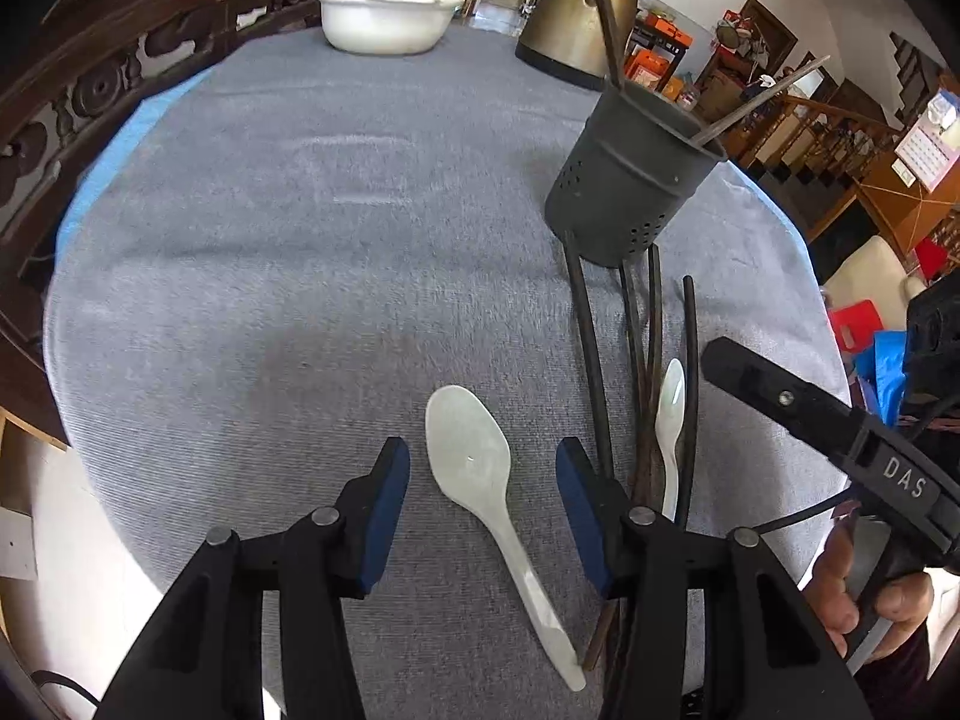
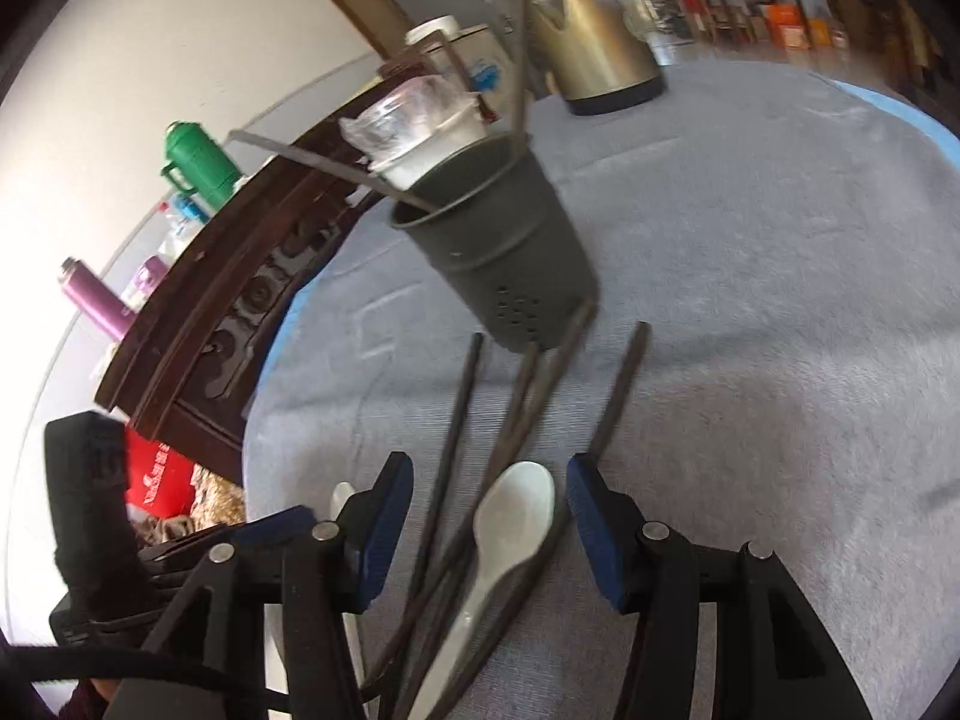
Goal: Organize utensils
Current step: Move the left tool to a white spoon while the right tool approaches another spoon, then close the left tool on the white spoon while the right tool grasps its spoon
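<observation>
A large white spoon (image 1: 471, 450) lies on the grey tablecloth (image 1: 288, 252), between the blue pads of my left gripper (image 1: 483, 507), which is open and not touching it. Just to its right lie several dark chopsticks (image 1: 639, 372) and a small white spoon (image 1: 669, 414). In the right wrist view my right gripper (image 2: 489, 519) stands open over that small spoon (image 2: 516, 516) and the chopsticks (image 2: 456, 420), which pass between its pads untouched. A dark grey perforated utensil holder (image 1: 630, 180) (image 2: 510, 252) stands beyond, with a few chopsticks leaning inside.
A white bowl (image 1: 384, 24) holding a plastic-wrapped container and a brass-coloured kettle (image 1: 576, 24) stand at the far end of the table. Carved dark wooden furniture (image 1: 90, 90) borders the left side. A person's hand (image 1: 840, 594) holds the right gripper's handle.
</observation>
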`<state>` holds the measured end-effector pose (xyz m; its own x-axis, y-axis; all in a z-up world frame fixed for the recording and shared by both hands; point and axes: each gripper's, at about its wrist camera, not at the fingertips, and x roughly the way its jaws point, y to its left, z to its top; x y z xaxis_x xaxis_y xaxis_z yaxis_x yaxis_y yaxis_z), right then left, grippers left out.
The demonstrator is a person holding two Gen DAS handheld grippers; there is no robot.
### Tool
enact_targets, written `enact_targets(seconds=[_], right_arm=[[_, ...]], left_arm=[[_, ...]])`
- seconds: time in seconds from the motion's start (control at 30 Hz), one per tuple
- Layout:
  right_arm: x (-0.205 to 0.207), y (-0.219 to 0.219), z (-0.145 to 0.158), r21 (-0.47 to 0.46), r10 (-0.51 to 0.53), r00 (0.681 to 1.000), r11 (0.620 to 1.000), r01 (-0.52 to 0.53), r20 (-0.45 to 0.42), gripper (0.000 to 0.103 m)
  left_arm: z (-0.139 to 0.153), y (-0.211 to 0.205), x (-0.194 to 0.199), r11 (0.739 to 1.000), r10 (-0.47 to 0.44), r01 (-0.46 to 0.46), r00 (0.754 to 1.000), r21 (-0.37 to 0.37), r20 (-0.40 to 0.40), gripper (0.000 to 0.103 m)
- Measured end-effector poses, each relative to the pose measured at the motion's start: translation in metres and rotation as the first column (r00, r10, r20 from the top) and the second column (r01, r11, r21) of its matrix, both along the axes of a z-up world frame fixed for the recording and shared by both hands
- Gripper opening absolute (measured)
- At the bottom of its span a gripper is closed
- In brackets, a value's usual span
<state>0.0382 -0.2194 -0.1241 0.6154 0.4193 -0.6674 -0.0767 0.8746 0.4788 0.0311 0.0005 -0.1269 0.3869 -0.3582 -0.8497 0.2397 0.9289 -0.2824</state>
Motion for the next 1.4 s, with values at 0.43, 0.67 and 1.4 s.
enact_targets(seconds=[0.43,0.67,1.4], right_arm=[[0.018,0.025,-0.017,-0.09,0.075,0.989,0.992,-0.087,-0.124,0.053],[0.019,0.027,-0.017,-0.1,0.072,0.984,0.991,-0.089,-0.165,0.034],[-0.038,-0.081,0.011,0.187,-0.177,0.979,0.97,0.156,0.1,0.034]], left_arm=[[-0.006,0.008,0.006,1.0,-0.009,0.009,1.0,0.015,-0.008,0.036],[-0.006,0.007,0.01,0.999,-0.026,0.027,1.0,0.027,-0.015,0.036],[-0.003,-0.02,0.024,0.988,-0.016,0.029,0.996,0.15,-0.087,0.036]])
